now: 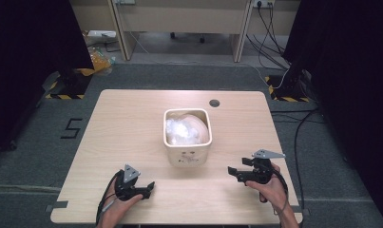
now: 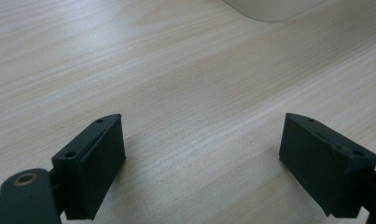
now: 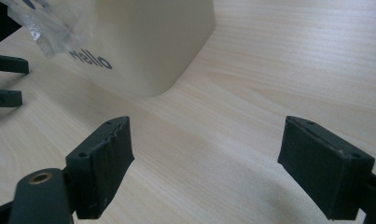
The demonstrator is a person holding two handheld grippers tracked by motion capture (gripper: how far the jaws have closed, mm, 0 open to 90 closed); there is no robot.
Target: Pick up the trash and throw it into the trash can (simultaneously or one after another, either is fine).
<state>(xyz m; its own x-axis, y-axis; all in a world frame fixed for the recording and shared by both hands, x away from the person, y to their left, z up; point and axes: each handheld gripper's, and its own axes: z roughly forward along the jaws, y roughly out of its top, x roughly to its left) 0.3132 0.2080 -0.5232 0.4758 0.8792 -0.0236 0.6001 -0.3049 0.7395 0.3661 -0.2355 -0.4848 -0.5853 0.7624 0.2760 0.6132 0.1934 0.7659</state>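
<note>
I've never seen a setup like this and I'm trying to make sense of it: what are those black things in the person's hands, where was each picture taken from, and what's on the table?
There is no machine here. A person holds hand-held tongs, the left tongs and the right tongs, both low over a wooden table. The high view comes from a camera above the table. Each of the other two views comes from a small camera riding on one of the tongs, looking out between its two black jaws.

In both close views the jaws stand wide apart with bare wood between them, so nothing is held.

On the table stands a cream bin with clear crumpled plastic inside. The right gripper view shows "hello" printed on the bin's side.
</note>
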